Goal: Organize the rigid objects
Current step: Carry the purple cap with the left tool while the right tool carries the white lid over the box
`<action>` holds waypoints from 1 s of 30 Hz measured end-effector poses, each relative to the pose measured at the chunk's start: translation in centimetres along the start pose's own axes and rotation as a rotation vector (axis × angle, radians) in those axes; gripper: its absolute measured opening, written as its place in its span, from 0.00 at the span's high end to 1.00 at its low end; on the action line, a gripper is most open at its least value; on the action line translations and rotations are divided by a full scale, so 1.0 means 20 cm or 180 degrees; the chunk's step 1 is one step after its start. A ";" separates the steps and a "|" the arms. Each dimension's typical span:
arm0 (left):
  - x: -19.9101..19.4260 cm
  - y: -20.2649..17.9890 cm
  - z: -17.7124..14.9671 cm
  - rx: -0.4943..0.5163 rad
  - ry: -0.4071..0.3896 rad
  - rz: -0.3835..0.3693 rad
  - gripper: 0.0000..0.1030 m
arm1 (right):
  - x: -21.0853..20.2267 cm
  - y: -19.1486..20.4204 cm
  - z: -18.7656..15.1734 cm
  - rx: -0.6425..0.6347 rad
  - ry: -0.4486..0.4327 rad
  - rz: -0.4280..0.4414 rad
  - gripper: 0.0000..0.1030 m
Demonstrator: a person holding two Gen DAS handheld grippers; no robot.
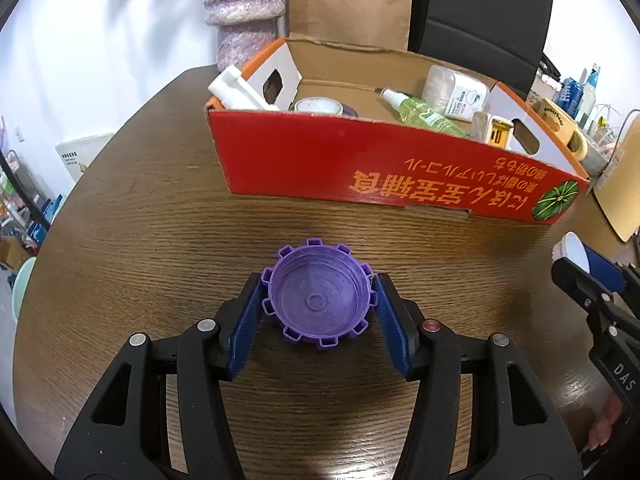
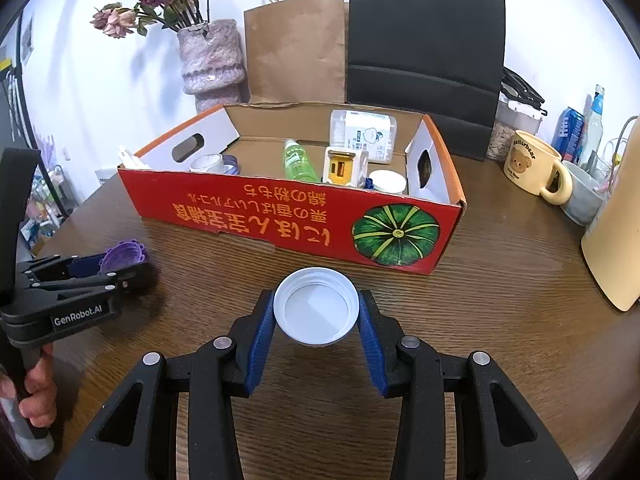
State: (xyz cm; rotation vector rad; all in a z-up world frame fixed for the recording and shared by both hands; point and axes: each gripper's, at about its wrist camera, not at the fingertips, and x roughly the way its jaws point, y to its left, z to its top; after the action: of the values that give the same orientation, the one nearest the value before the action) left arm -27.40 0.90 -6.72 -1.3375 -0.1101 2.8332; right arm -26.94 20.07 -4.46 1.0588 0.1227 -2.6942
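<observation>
Purple cap [image 1: 319, 304], ridged and lying hollow side up on the wooden table [image 1: 160, 220], is sitting pinched between the blue pads of the left gripper [image 1: 319, 312], just before the red cardboard box [image 1: 360, 160]. White lid [image 2: 316, 306] is being clamped by the right gripper [image 2: 316, 320], hanging near that box's pumpkin-printed wall.

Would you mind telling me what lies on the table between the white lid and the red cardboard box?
Nothing: the right wrist view shows only bare wooden table between the white lid and the red cardboard box.
</observation>
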 end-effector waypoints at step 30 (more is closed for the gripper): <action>-0.42 -0.09 0.19 0.0068 -0.0917 0.0044 0.51 | -0.23 0.07 0.22 0.0035 -0.0567 0.0001 0.56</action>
State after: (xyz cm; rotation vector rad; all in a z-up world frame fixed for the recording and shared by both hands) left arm -25.03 2.22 2.41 -0.9217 -0.0715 3.0097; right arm -26.23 18.87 1.91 0.8163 0.0755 -2.7762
